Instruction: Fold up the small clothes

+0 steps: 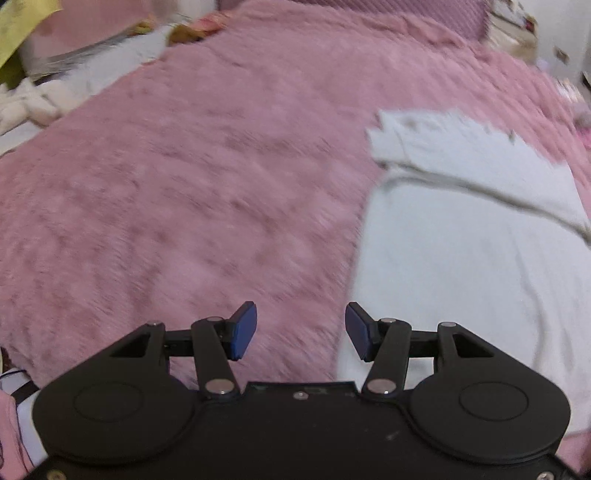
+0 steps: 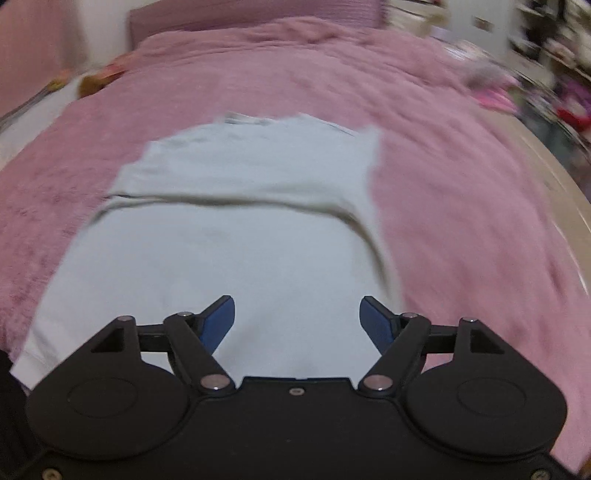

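Both views are motion-blurred, so fine detail is soft.

Left hand-held gripper [image 1: 301,330]: jaws apart, nothing between the blue pads [image 1: 243,330]. It sits above the pink blanket [image 1: 184,184], and the left edge of the white garment [image 1: 461,258] runs just under its right finger. No contact with the cloth is visible.

Right hand-held gripper [image 2: 297,323]: jaws spread wide, empty. It is over the near part of the white garment [image 2: 240,251], roughly centred on it. Blue pads [image 2: 218,325] are both clear of the fabric as far as I can tell.

Garment: white, lying flat on the pink blanket [image 2: 461,184] that covers the bed. One fold line crosses it side to side about halfway up, leaving a darker crease. The part beyond the crease narrows toward the far end, with a ragged-looking far edge; blur makes it hard to say whether that is a collar or a hem. The near part is wider and smooth. In the left view the garment fills the right half of the frame; in the right view it is centred.

Surroundings: pile of pale cloth and a yellow item [image 1: 22,29] at the far left of the bed, a purple headboard [image 2: 255,14] at the far end, and colourful clutter [image 2: 554,92] off the right side. Too blurred to identify further.
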Demonstrator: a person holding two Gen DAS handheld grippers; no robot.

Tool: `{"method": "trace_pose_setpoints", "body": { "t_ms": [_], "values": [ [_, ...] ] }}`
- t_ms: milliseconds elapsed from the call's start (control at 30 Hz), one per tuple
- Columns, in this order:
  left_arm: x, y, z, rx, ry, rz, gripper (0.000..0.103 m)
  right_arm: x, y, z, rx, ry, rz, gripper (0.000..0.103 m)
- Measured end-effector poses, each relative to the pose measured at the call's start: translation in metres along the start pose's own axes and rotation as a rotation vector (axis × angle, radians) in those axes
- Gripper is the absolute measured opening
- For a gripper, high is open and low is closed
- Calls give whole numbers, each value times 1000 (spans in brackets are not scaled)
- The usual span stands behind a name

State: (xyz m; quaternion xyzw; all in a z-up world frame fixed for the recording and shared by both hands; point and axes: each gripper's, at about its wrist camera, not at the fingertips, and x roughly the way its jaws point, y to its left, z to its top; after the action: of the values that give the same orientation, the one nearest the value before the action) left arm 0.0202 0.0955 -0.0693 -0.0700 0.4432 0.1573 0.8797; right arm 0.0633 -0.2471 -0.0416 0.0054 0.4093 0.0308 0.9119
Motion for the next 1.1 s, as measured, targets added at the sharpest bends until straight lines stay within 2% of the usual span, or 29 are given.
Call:
{"method": "trace_pose_setpoints", "body": {
  "t_ms": [167, 300, 400, 500, 667, 733, 867, 900, 933, 967, 1000, 1033, 1100],
  "values": [
    [16, -19, -25, -6, 53, -30, 55, -14, -39, -57, 104, 52, -69, 72],
    [33, -24, -43, -12, 103, -12, 55, -16, -37, -84, 92, 71, -105, 72],
    [50, -27, -50, 15, 134, 21, 55, -8, -38, -97, 103, 92, -87, 72],
    [64, -24, -54, 2, 163, -1, 55, 4, -42, -106, 110, 115, -88, 72],
    [66, -23, -55, 12, 147, -12, 55, 9, -39, -104, 114, 99, -57, 71],
    [63, -25, -56, 37, 122, -13, 54, 9, -35, -103, 100, 94, -50, 60],
    [63, -25, -63, 56, 105, -49, 46, 11, -26, -107, 61, 114, -44, 58],
    [63, -25, -64, 67, 106, -66, 23, 15, -24, -109, 51, 127, -40, 58],
    [63, -25, -63, 68, 116, -91, 8, 18, -22, -110, 45, 135, -42, 58],
    [62, -25, -63, 63, 120, -92, 8, 22, -20, -112, 40, 134, -49, 55],
    [61, -25, -62, 67, 115, -91, 7, 23, -20, -114, 32, 126, -56, 45],
    [58, -26, -62, 81, 107, -87, 7, 25, -19, -114, 30, 122, -62, 15],
    [47, -26, -62, 91, 82, -81, 6, 23, -20, -114, 37, 128, -63, 11]
  ]
}}
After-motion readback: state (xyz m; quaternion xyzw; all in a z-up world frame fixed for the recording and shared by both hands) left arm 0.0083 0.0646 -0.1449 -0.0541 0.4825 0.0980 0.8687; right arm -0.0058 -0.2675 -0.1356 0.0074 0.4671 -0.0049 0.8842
